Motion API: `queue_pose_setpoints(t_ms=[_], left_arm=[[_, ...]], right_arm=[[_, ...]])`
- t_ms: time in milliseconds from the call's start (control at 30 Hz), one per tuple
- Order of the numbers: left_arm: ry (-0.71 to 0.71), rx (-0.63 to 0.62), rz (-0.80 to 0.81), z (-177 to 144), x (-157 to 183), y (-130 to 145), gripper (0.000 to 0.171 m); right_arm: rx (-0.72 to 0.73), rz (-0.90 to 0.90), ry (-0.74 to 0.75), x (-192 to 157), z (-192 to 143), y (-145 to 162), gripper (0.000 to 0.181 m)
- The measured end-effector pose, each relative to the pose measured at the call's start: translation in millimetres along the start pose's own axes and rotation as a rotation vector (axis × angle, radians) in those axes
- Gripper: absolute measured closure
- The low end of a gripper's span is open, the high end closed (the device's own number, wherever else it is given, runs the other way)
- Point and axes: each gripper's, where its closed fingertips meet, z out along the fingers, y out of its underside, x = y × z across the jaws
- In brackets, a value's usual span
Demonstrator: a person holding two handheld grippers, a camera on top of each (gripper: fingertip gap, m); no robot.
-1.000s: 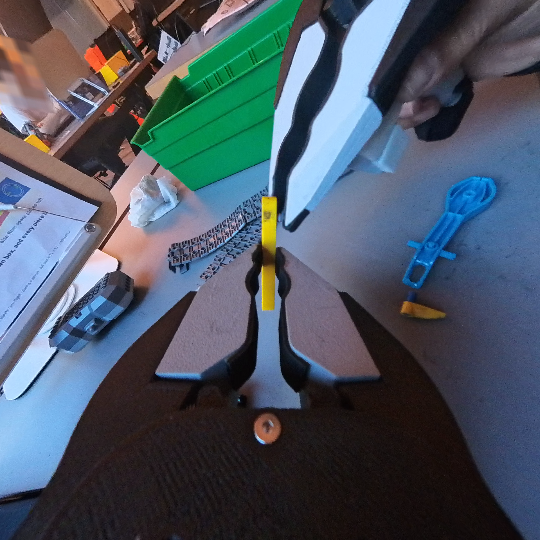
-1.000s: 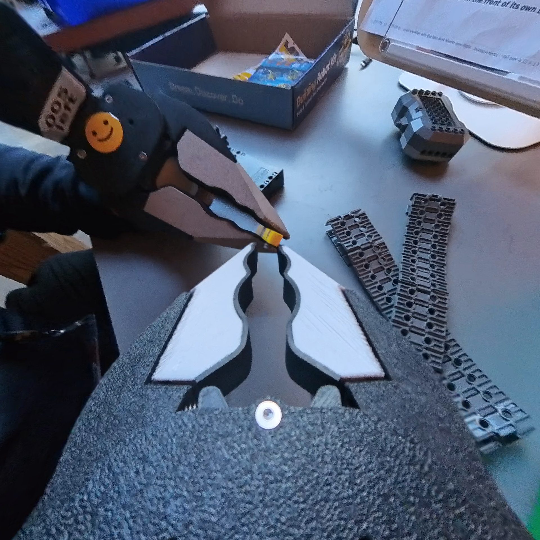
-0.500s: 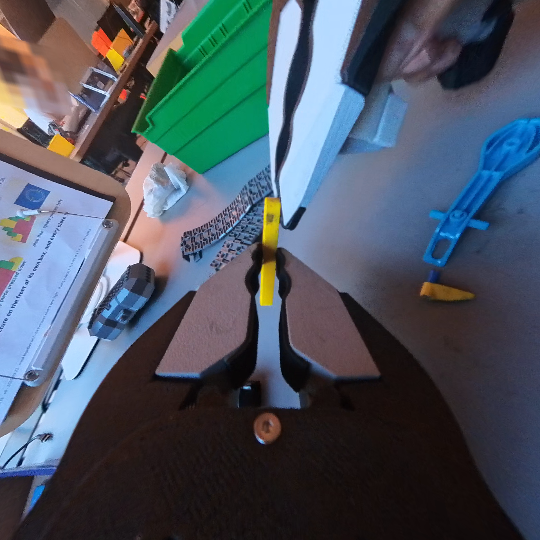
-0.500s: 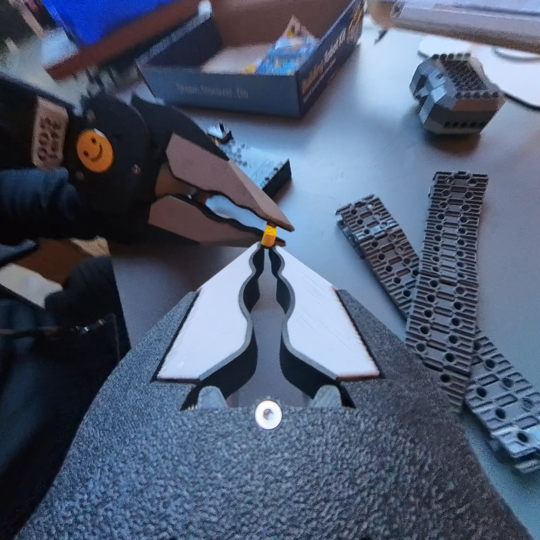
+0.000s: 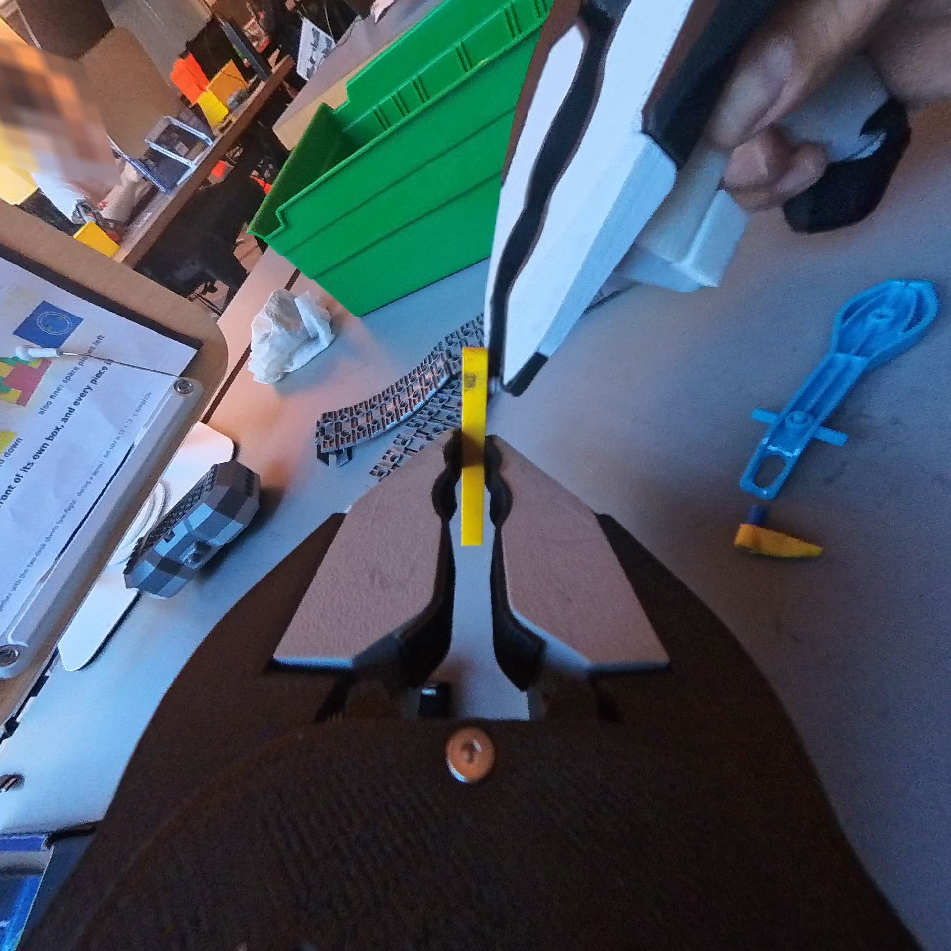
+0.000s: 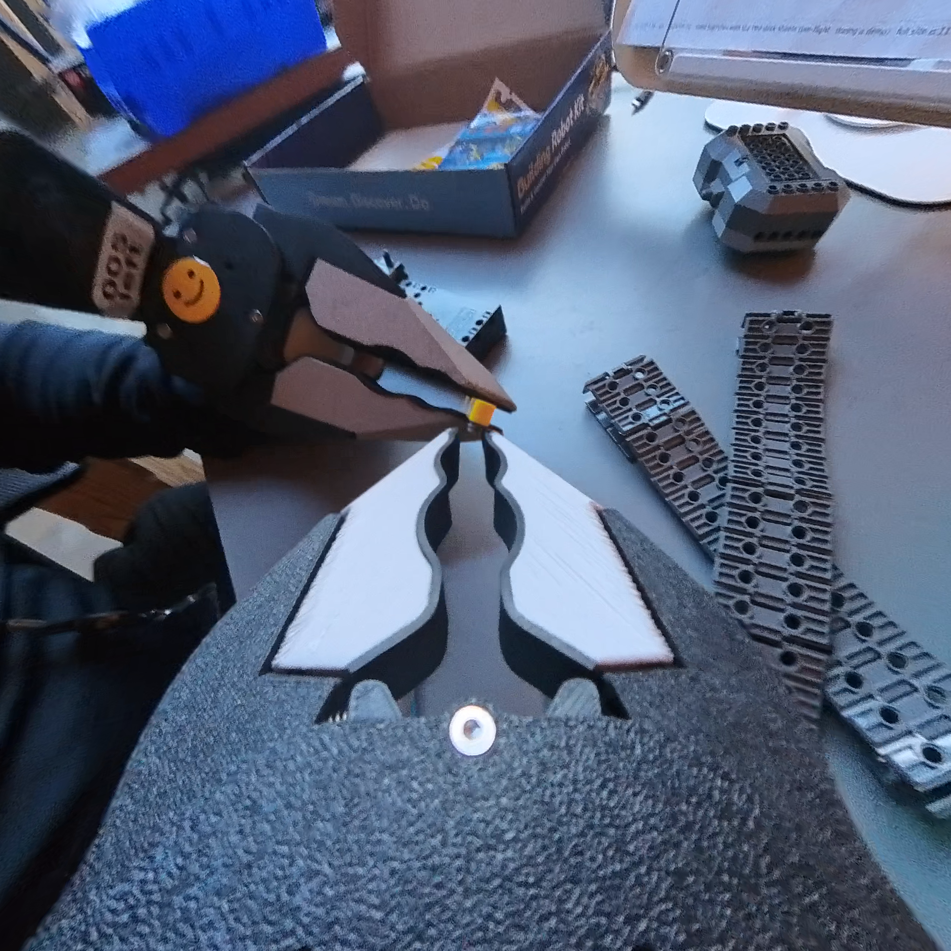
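My left gripper (image 5: 472,446) has brown fingers and is shut on a thin yellow flat piece (image 5: 473,494), held on edge above the table. The piece sticks out past the tips. In the right wrist view the left gripper (image 6: 483,411) comes in from the left with the yellow end (image 6: 482,411) showing. My right gripper (image 6: 469,436) has white fingers closed to a narrow gap right at that yellow end. They seem to pinch its edge; a small dark bit shows between the tips. It also shows in the left wrist view (image 5: 507,383), coming down from above.
Grey track strips (image 6: 772,489) lie to the right, with a grey block (image 6: 767,190) behind. An open cardboard box (image 6: 556,170) and a black piece (image 6: 463,324) are at the back. A green bin (image 5: 411,170), crumpled paper (image 5: 288,334), a blue tool (image 5: 833,381) and a board with a printed sheet (image 5: 77,411) are nearby. My left and right fingertips are right by each other. My left tips are roughly 20 centimeters from the grey block (image 6: 767,190). It turns up in the left wrist view (image 5: 208,496) as well.
My right gripper's fingers have closed from a wider gap to a narrow one at the yellow piece's end. The left gripper has kept its hold; both views shifted slightly.
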Motion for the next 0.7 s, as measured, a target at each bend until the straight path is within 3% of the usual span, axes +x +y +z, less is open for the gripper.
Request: queue_pose_setpoints(t_ms=[700], left_arm=[[-0.117,-0.079,0.096,-2.8,-9.8,4.8,0.165]], right_arm=[[0.146,0.199,-0.069,4.7,9.1,-7.6,0.181]])
